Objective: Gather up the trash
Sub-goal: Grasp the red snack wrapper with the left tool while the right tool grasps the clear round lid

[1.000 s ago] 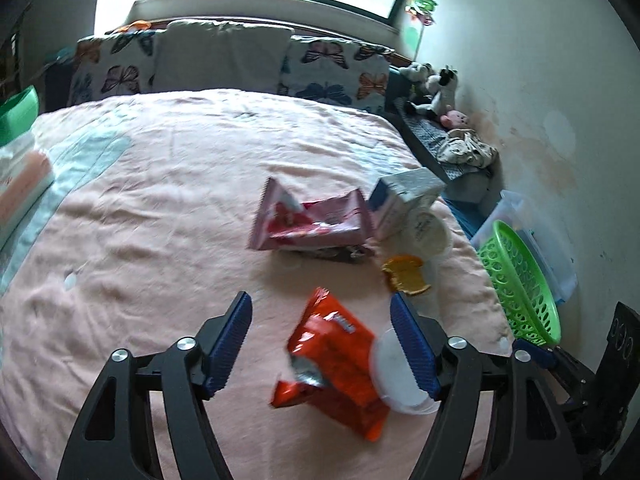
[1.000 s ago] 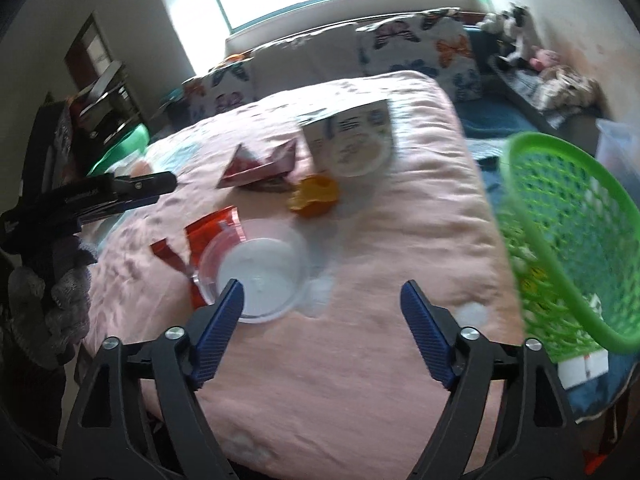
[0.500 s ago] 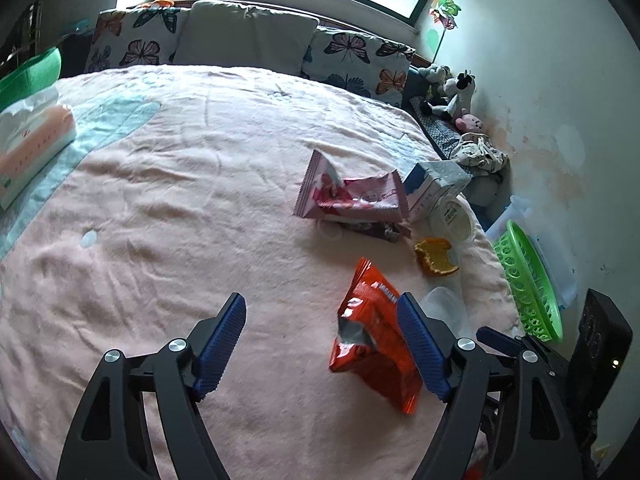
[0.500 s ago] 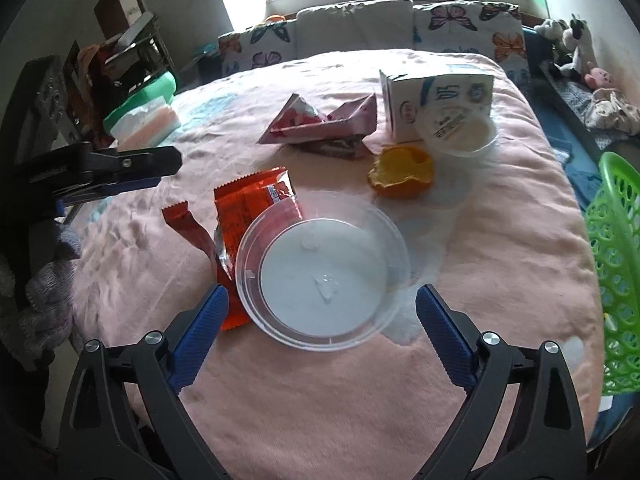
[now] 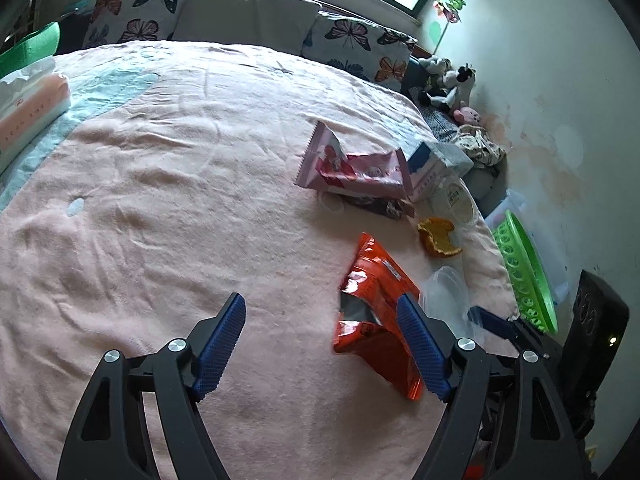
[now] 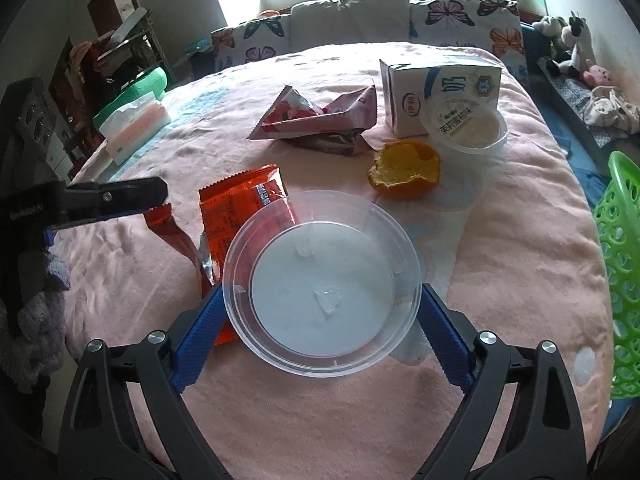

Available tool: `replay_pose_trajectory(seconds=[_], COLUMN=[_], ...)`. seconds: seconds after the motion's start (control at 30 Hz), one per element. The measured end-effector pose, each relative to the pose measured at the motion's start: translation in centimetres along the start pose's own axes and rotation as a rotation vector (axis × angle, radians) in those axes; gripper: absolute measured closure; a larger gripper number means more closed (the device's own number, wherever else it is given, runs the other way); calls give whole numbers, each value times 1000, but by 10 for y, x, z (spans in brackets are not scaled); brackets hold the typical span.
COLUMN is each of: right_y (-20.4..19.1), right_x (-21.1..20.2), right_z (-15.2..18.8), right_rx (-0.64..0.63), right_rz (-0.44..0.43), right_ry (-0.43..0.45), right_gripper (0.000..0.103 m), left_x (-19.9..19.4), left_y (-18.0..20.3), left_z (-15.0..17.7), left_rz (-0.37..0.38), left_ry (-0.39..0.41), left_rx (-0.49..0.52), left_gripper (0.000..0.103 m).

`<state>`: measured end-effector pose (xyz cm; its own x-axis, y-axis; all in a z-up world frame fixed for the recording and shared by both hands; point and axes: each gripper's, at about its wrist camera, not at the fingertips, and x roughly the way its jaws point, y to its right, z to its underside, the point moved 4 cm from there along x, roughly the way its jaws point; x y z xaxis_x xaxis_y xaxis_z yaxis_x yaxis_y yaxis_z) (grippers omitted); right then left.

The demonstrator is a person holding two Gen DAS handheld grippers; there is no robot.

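- The right gripper (image 6: 322, 292) has its fingers wide apart around a clear plastic bowl (image 6: 320, 280) on the pink blanket (image 5: 160, 200). Its jaws have just been closing, and the blue pads (image 6: 200, 336) sit right at the bowl's rim on both sides. Whether they press on it cannot be told.
- The left gripper (image 5: 320, 304) is spread wide and holds nothing. Its jaws have just been opening. A torn red wrapper (image 5: 376, 280) lies on the blanket by its right pad, partly behind that pad.
- A green basket (image 6: 624, 280) stands off the bed's right edge. What is in it cannot be made out.
- A tissue pack (image 5: 28, 112) lies at the far left, well apart.
- A milk carton (image 6: 404, 92) lies beyond the bowl, with a yogurt cup (image 6: 468, 124) tipped against it.
- A pink wrapper (image 6: 304, 120) lies just left of the carton.
- An orange peel (image 6: 404, 176) sits between the cup and the bowl.
- The bowl overlaps the red wrapper's edge and holds a few small clear bits.
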<state>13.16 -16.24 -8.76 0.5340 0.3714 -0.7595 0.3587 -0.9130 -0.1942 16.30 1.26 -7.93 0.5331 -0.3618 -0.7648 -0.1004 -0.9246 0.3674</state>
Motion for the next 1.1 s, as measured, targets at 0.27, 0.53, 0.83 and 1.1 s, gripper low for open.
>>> replay_pose_trajectory(seconds=[0.27, 0.53, 0.83, 1.1], right_y=[22, 45, 58, 64], right_x=[-26, -57, -71, -78], right_z=[4, 10, 15, 17], right_rx=[43, 87, 124, 136], right_rz=[29, 69, 89, 101], right_ry=[41, 87, 114, 125], right_gripper=[11, 11, 11, 11], left_x=[24, 43, 50, 45], left_y=[12, 27, 29, 39], left_z=[9, 3, -2, 5], left_rz=[41, 70, 77, 73], left_ry=[-59, -58, -30, -13], left_rx=[1, 41, 76, 110], left_gripper=[27, 30, 57, 81])
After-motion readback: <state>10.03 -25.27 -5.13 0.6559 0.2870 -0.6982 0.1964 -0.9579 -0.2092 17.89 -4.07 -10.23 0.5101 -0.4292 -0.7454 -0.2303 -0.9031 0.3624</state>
